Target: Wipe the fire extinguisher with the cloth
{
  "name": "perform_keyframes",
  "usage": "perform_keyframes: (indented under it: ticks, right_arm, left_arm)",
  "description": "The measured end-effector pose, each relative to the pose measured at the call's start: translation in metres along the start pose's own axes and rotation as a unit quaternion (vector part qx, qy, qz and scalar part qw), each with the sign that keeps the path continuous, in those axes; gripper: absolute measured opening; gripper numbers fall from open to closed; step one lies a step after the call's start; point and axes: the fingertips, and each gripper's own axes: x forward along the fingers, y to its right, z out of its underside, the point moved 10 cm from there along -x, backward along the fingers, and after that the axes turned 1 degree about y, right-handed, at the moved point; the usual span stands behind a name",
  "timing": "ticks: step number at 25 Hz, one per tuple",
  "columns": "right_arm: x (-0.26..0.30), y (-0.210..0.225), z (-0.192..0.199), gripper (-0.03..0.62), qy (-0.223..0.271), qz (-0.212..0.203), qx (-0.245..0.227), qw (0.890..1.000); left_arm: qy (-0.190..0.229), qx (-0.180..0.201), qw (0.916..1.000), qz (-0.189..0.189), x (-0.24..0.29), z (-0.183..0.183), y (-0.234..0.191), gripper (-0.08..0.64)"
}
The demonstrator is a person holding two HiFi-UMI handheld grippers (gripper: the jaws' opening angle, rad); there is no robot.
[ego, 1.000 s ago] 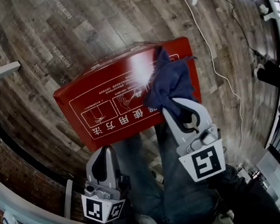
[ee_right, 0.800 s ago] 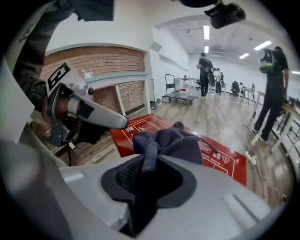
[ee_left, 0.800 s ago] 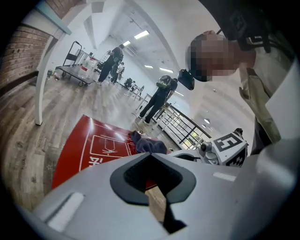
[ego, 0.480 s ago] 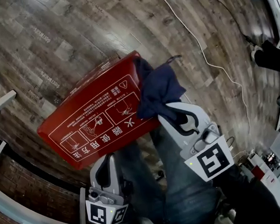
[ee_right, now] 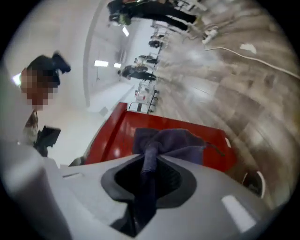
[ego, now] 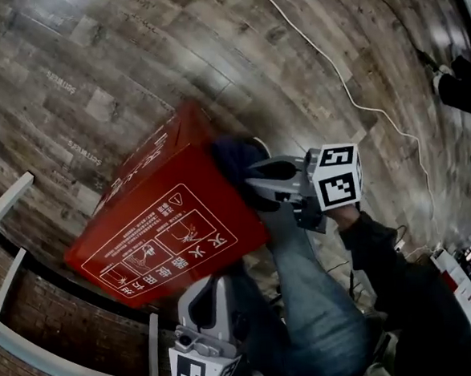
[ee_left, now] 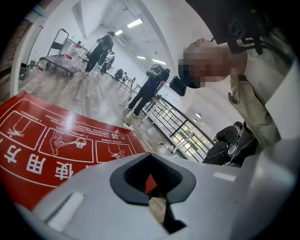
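The fire extinguisher box [ego: 166, 228] is red with white printed instructions and stands on the wood floor, one corner toward me. A dark blue cloth [ego: 230, 156] lies against its upper right side. My right gripper [ego: 251, 182] is rolled on its side, points left and is shut on the cloth [ee_right: 174, 142], which bunches out past the jaws onto the red box [ee_right: 112, 138]. My left gripper [ego: 212, 283] is low, just below the box's near edge, with its jaws shut and nothing in them. Its own view shows the box top [ee_left: 47, 145] beyond the left gripper [ee_left: 150, 158].
A white cable [ego: 348, 79] trails across the floor behind the box. A white railing [ego: 4, 209] and a brick wall run along the lower left. The person's jeans-clad leg [ego: 316, 306] is between the grippers. People [ee_left: 151, 89] and a cart [ee_left: 58, 56] are far off.
The right gripper has rolled onto its side and dropped from the box's top to its right side, taking the cloth along. The left gripper has shifted right below the box.
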Motion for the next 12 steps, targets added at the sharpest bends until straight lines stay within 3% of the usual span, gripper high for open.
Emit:
perform_keyframes:
  ticks: [3,6,8,10,12]
  right_arm:
    - [0.017,0.039,-0.007,0.072,0.020,0.000,0.039,0.999]
    - [0.033,0.080,0.000,0.071,-0.010,0.072,0.046,0.996]
    - [0.041,0.103,0.006,0.071,-0.019,0.104,0.083,0.991]
    - [0.046,0.108,-0.001,0.071,-0.007,0.092,0.112,0.989]
    - [0.051,0.092,-0.024,0.069,0.010,0.063,0.082,0.995]
  left_arm:
    - [0.004,0.004,1.0000,-0.008,0.005,0.002,0.003,0.002]
    - [0.014,0.000,0.9993,-0.036,0.005,0.003,0.001,0.002]
    - [0.014,-0.007,0.9987,-0.049,0.005,0.004,0.001,0.002]
    - [0.014,-0.015,0.9983,-0.054,0.006,0.006,0.004,0.002]
    - [0.015,-0.019,0.9980,-0.058,0.006,0.007,0.008,0.002]
